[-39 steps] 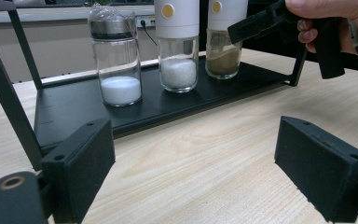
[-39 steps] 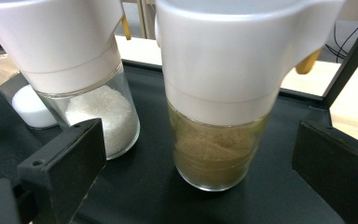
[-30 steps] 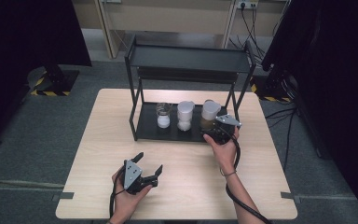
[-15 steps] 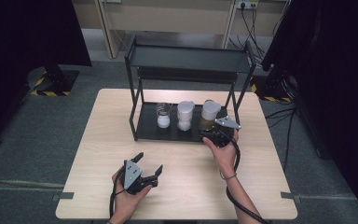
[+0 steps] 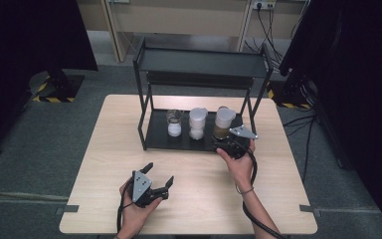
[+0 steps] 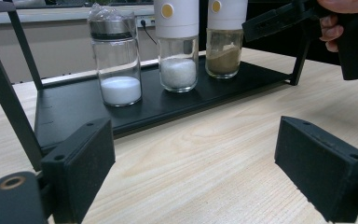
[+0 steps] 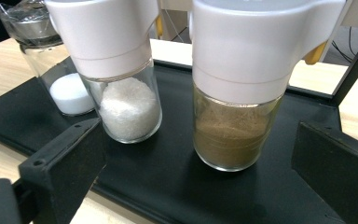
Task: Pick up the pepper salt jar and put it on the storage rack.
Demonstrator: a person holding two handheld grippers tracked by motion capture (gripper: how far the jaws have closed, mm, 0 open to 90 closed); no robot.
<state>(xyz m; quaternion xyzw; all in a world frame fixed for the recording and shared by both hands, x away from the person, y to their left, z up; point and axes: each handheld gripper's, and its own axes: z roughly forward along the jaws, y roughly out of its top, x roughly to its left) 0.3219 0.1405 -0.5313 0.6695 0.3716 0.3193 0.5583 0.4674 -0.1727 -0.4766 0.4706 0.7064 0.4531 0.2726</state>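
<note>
On our table's rack (image 5: 151,134), our open, empty right gripper (image 5: 227,144) has crept closer, now framing the brown jar (image 7: 235,130); left gripper (image 5: 155,175) rests open.

A clear jar (image 5: 174,123) of white powder and a white-capped jar (image 5: 197,124) of coarse crystals stand on the black rack (image 5: 156,134).

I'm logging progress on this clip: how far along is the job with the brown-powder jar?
Done: the right tool is lined up at the brown-powder jar, jaws open on either side without touching. In hand: nothing is gripped; the jar stands on the rack's lower tray beside the white-granule jar. Left: closing on it and lifting it out. The left tool waits open over the table.
</note>
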